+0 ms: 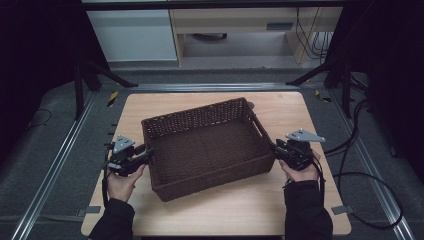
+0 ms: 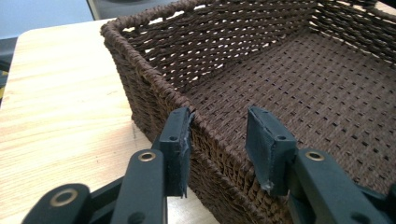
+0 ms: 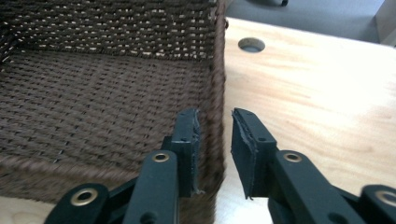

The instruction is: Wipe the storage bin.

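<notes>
A dark brown woven basket (image 1: 200, 114) stands empty in the middle of the wooden table (image 1: 235, 205), slightly askew. My left gripper (image 1: 148, 152) is at the basket's left wall. In the left gripper view the left gripper (image 2: 217, 140) straddles the basket's rim (image 2: 154, 88): the outer pad touches the weave and the inner pad stands off it, so the gripper is open. My right gripper (image 1: 276, 149) is at the right wall. In the right gripper view the right gripper (image 3: 215, 140) has the basket's wall (image 3: 215, 84) between its pads, which sit close against both sides.
A round hole (image 3: 251, 45) is cut in the tabletop just beyond the basket's far right corner. Dark frame legs and metal rails flank the table, and cables (image 1: 370, 185) lie on the floor to the right. Bare wood shows in front of the basket.
</notes>
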Tool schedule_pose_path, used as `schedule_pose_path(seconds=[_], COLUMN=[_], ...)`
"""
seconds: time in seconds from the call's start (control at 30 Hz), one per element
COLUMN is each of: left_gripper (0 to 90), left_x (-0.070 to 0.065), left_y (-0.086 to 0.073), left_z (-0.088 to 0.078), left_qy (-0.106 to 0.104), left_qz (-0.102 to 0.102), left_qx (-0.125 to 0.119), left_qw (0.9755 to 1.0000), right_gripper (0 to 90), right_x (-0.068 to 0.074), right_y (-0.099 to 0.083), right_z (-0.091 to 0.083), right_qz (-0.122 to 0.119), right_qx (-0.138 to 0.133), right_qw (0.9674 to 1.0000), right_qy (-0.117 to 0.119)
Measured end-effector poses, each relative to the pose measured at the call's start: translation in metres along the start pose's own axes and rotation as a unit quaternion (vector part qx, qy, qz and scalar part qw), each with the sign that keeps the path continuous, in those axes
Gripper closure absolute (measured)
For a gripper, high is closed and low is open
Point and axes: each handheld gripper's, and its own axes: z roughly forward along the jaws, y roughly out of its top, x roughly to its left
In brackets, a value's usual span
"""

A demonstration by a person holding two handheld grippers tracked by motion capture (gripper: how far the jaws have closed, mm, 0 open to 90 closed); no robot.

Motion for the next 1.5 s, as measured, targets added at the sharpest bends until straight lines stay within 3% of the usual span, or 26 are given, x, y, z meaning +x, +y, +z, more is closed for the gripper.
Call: schedule_pose_path(seconds=[0.13, 0.23, 0.33, 0.5, 0.57, 0.67, 0.87, 0.97, 1.13, 1.3, 1.43, 1.5], left_gripper=[62.0, 62.3, 62.2, 59.8, 58.3, 57.2, 58.1, 59.9, 62.3, 64.0, 62.7, 56.6], left_x=[0.005, 0.008, 0.009, 0.007, 0.005, 0.002, -0.002, 0.001, 0.003, 0.012, 0.012, 0.011], left_y=[0.002, 0.003, 0.003, 0.003, 0.003, 0.002, -0.004, -0.005, -0.003, -0.001, -0.001, -0.002], left_z=[0.005, 0.007, 0.006, 0.001, -0.002, -0.005, -0.005, -0.004, -0.001, 0.005, 0.005, 0.004], left_qy=[0.005, 0.005, 0.003, 0.003, -0.001, 0.000, 0.010, 0.008, 0.013, 0.012, 0.012, 0.017], left_qz=[-0.003, -0.004, -0.004, -0.002, -0.001, 0.007, 0.021, 0.017, 0.020, 0.012, 0.016, 0.018], left_qx=[-0.001, -0.004, -0.004, -0.006, -0.009, -0.008, 0.007, 0.009, 0.009, 0.007, 0.007, 0.011], left_qw=[1.0000, 1.0000, 1.0000, 1.0000, 1.0000, 0.9999, 0.9997, 0.9998, 0.9997, 0.9998, 0.9998, 0.9996], right_gripper=[65.6, 63.8, 61.7, 66.2, 72.8, 73.7, 72.5, 72.1, 72.2, 74.4, 75.4, 76.1], right_x=[-0.003, -0.003, -0.001, 0.002, 0.002, 0.006, 0.013, 0.016, 0.009, 0.004, 0.008, 0.007], right_y=[0.001, 0.002, 0.003, -0.001, -0.002, -0.003, -0.008, -0.007, 0.000, 0.001, 0.003, 0.002], right_z=[0.007, 0.013, 0.018, 0.025, 0.025, 0.023, 0.016, 0.013, 0.010, 0.019, 0.023, 0.023], right_qz=[-0.019, -0.019, -0.024, -0.050, -0.048, -0.055, -0.042, -0.043, -0.028, -0.001, -0.013, -0.010], right_qx=[-0.007, -0.004, 0.002, 0.018, 0.017, 0.022, 0.022, 0.024, 0.001, 0.002, 0.006, 0.006], right_qw=[0.9998, 0.9996, 0.9995, 0.9984, 0.9983, 0.9980, 0.9985, 0.9984, 0.9988, 0.9967, 0.9972, 0.9972], right_qy=[0.008, 0.022, 0.018, 0.020, 0.029, 0.024, 0.030, 0.030, 0.040, 0.081, 0.073, 0.074])
